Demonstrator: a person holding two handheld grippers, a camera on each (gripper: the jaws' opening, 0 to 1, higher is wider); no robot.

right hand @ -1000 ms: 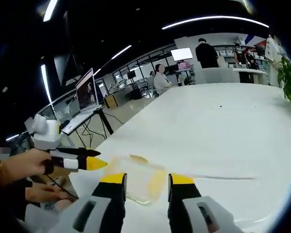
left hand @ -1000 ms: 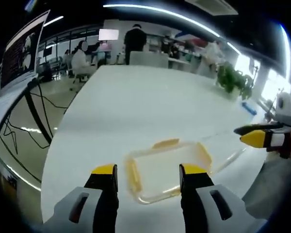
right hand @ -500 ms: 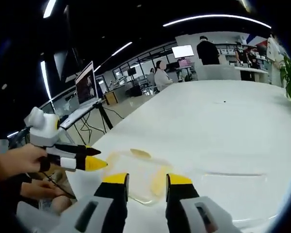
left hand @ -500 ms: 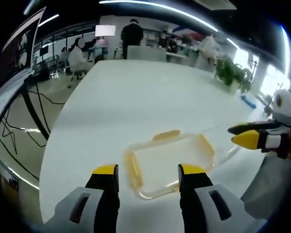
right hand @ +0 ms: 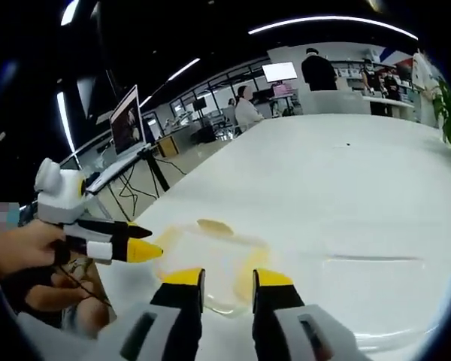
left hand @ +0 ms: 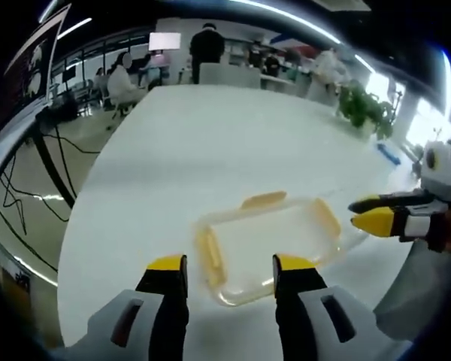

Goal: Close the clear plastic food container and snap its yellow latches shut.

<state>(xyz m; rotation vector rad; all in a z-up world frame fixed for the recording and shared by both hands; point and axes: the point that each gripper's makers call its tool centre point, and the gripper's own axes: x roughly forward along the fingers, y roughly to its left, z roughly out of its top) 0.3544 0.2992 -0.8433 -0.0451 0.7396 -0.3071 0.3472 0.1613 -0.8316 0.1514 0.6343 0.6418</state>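
Note:
The clear plastic container (left hand: pixel 270 244) lies on the white table (left hand: pixel 210 143) just ahead of my left gripper (left hand: pixel 229 265), which is open with nothing between its jaws. Yellow latches show at its far side (left hand: pixel 263 200), left end (left hand: pixel 210 256) and right end (left hand: pixel 329 218). A clear lid (left hand: pixel 357 239) lies flat by the right end. My right gripper (left hand: pixel 355 213) hovers at that end. In the right gripper view, the right gripper (right hand: pixel 229 278) is open with a narrow gap, low over the container (right hand: pixel 203 259) and a yellow latch (right hand: pixel 245 280). The left gripper (right hand: pixel 146 242) points in from the left.
The clear lid (right hand: pixel 372 259) rests on the table (right hand: pixel 346 173) to the right of the container. A potted plant (left hand: pixel 364 113) and a blue item (left hand: pixel 387 154) stand far right. A laptop on a stand (right hand: pixel 128 128) and people at desks are beyond the table's edge.
Both views have drawn closer to the container and tilted down. The right gripper's jaws have narrowed a little, and it has moved nearer the container's right end.

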